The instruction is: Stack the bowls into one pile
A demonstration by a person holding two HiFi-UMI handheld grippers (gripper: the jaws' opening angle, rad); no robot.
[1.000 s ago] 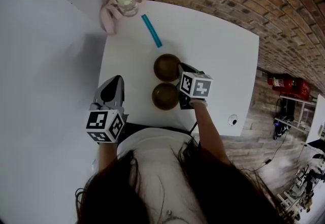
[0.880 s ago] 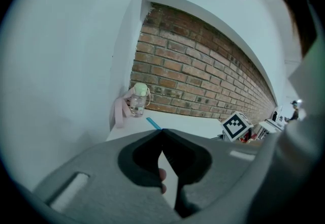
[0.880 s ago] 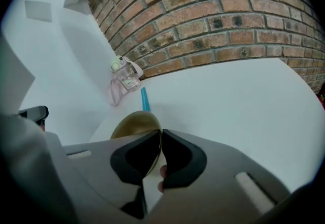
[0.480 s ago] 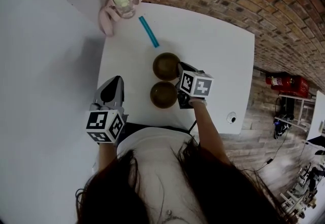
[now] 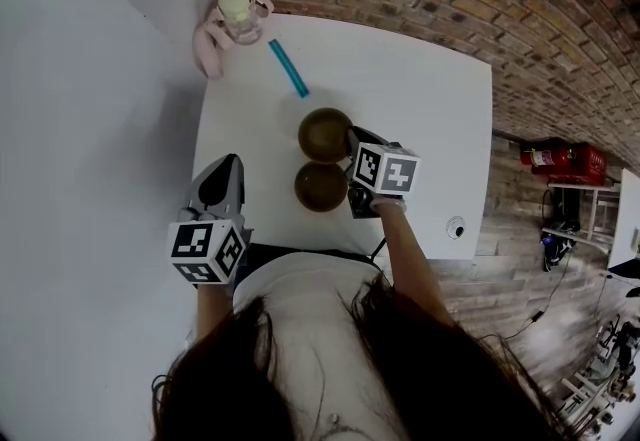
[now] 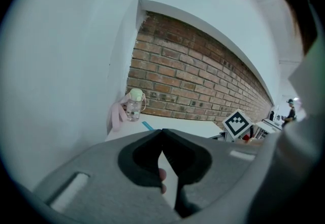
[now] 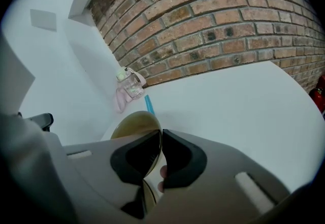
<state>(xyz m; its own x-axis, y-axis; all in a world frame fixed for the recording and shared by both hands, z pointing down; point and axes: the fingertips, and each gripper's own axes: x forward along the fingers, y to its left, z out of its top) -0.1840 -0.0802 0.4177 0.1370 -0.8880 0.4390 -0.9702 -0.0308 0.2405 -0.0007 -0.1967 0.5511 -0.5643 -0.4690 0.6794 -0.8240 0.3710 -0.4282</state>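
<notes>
Two brown bowls sit on the white table (image 5: 430, 109), a far bowl (image 5: 326, 134) and a near bowl (image 5: 321, 186), almost touching. My right gripper (image 5: 352, 137) lies along their right side, its tips at the far bowl's right rim. In the right gripper view the gripper (image 7: 160, 132) is shut on a thin bowl rim, and the golden inside of the brown bowl (image 7: 134, 122) shows to the left of the jaws. My left gripper (image 5: 229, 163) hangs at the table's front-left edge, apart from the bowls. In the left gripper view the gripper (image 6: 162, 132) is shut with nothing between its jaws.
A small bottle with a pale lid and a pink strap (image 5: 238, 9) stands at the far-left corner, with a blue stick (image 5: 288, 68) lying next to it. A brick wall runs behind the table. A small round fitting (image 5: 456, 228) is near the front-right corner.
Only the head view has drifted slightly. Both grippers and both bowls keep their places.
</notes>
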